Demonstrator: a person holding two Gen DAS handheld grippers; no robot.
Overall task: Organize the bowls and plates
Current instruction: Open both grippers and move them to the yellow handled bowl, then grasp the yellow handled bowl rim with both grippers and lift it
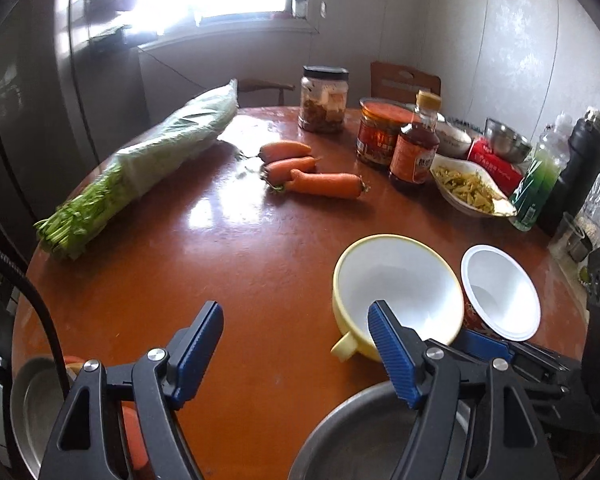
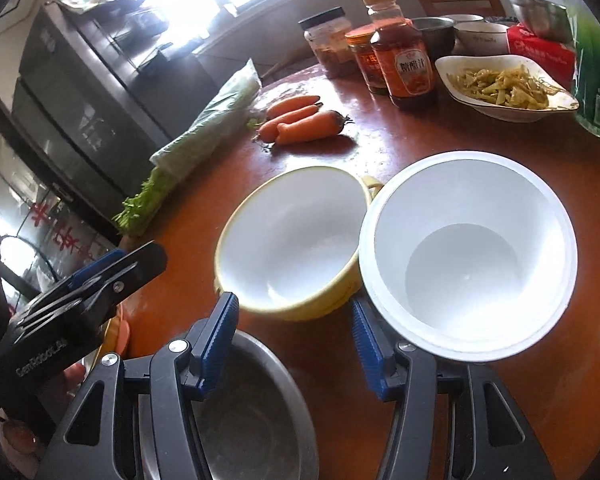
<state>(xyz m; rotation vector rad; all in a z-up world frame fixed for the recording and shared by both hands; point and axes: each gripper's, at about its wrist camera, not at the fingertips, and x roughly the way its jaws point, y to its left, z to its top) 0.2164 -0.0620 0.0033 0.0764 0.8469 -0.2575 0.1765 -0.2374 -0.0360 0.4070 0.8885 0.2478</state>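
Observation:
A yellow bowl (image 1: 396, 292) with a white inside and a handle stands on the round brown table (image 1: 204, 264). A white bowl (image 1: 500, 292) stands just right of it. Both show in the right wrist view, the yellow bowl (image 2: 296, 240) touching the white bowl (image 2: 468, 256). A steel bowl (image 1: 360, 436) sits at the near edge, also in the right wrist view (image 2: 252, 412). My left gripper (image 1: 296, 356) is open and empty above the table, left of the yellow bowl. My right gripper (image 2: 296, 344) is open and empty over the steel bowl, its right finger beside the white bowl's rim.
Three carrots (image 1: 308, 172) and bagged greens (image 1: 148, 164) lie mid-table. Jars (image 1: 324, 100), a sauce bottle (image 1: 416, 144), a dish of food (image 1: 468, 188), steel bowls (image 1: 504, 140), a red box and bottles crowd the far right. A steel plate (image 1: 24, 408) sits at the near left.

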